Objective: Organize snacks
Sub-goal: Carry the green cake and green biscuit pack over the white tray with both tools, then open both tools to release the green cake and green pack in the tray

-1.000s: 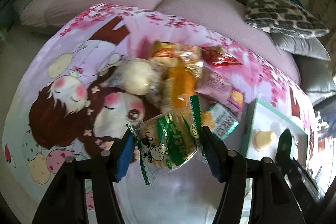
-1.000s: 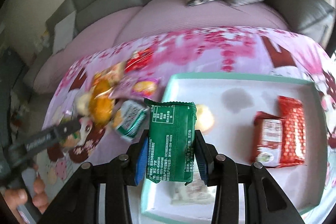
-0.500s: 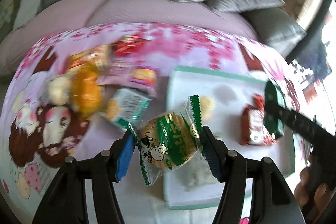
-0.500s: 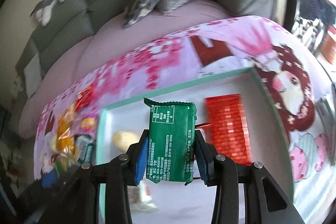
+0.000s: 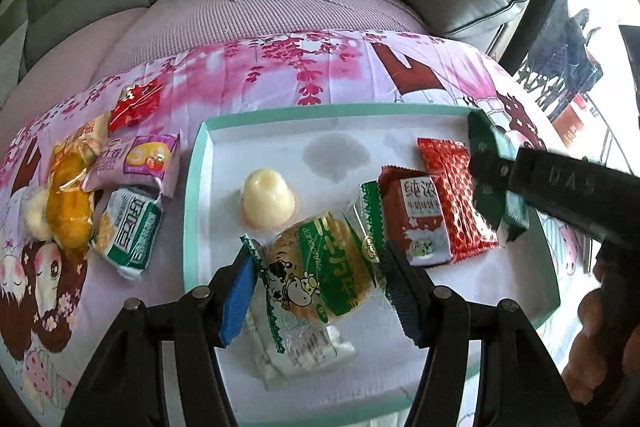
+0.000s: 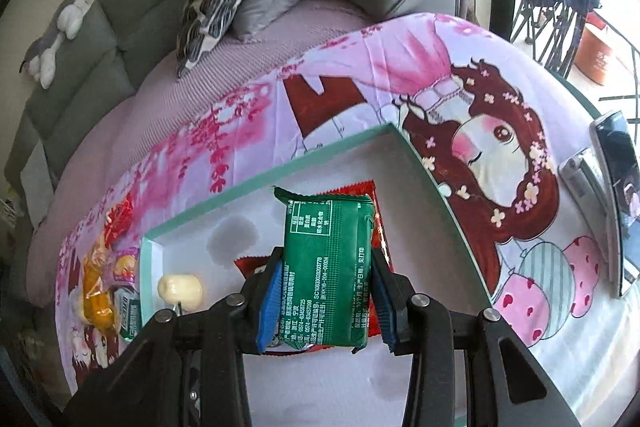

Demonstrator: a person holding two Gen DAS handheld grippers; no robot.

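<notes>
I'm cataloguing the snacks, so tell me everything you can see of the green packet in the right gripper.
The green packet is a flat, glossy foil pouch with crimped, zigzag-cut ends, its white-printed back facing the camera. It stands upright, clamped at both sides by the right gripper, above the white tray and in front of a red packet.

The left gripper (image 5: 320,279) clamps a cow-print snack packet (image 5: 320,267) over the tray's (image 5: 196,187) near edge — a jelly cup (image 5: 266,199) and red packets (image 5: 436,211) lie inside.
</notes>
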